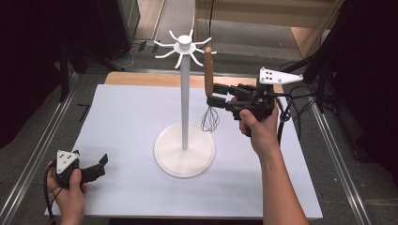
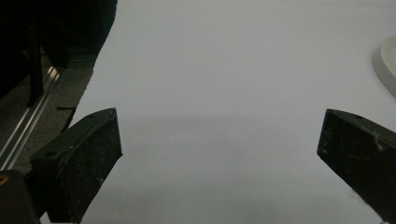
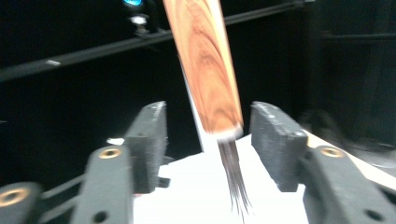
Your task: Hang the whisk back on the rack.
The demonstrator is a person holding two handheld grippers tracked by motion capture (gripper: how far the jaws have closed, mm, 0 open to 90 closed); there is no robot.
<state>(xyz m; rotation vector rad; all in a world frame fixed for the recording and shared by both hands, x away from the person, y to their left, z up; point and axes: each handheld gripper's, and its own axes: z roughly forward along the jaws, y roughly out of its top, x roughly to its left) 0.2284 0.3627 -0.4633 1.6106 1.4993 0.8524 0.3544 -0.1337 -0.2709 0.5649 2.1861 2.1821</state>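
Now hanging from a hook of the white stand [image 1: 185, 93]: the whisk [image 1: 209, 79]. Right gripper [image 3: 208, 140] jaws apart, handle between them, not squeezed. Could bump it and knock it off. Left gripper [image 1: 96, 168] wide open over the table [image 1: 126, 117].

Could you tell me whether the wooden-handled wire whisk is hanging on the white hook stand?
Hanging: the wooden-handled wire whisk dangles upright from a hook of the white hook stand, wires clear of the base.
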